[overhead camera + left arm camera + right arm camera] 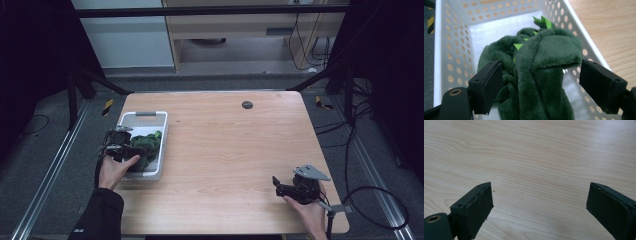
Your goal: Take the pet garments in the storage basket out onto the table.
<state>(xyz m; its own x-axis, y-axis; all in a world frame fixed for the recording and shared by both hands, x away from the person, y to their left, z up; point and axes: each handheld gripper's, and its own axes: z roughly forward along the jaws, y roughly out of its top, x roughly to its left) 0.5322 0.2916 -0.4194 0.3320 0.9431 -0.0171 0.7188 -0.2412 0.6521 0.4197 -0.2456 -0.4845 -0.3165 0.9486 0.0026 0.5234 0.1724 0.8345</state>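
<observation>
- One green plush toy (541,75) — dark fur with a few bright green spikes along its top — lies inside the one white perforated basket (157,131) near the left edge of the wooden table (235,150)
- Two grippers, one in each of the person's hands
- The left gripper (539,82) is over the near end of the basket with its jaws spread wide; the toy bulges up between them, the left jaw touching the fur, the right jaw standing clear of it with basket wall showing in the gap, so nothing is clamped
- The right gripper (539,202) sits well apart from the basket, at the table's near right corner; its jaws are wide apart over bare wood, holding nothing
- The basket's walls close in on the toy on both sides in the left gripper view — the only things crowding the jaws there
- One small dark round disc (247,104) sits near the far edge of the table, well away from both grippers
- A cable (370,200) trails off the right gripper onto the floor beside the table
</observation>
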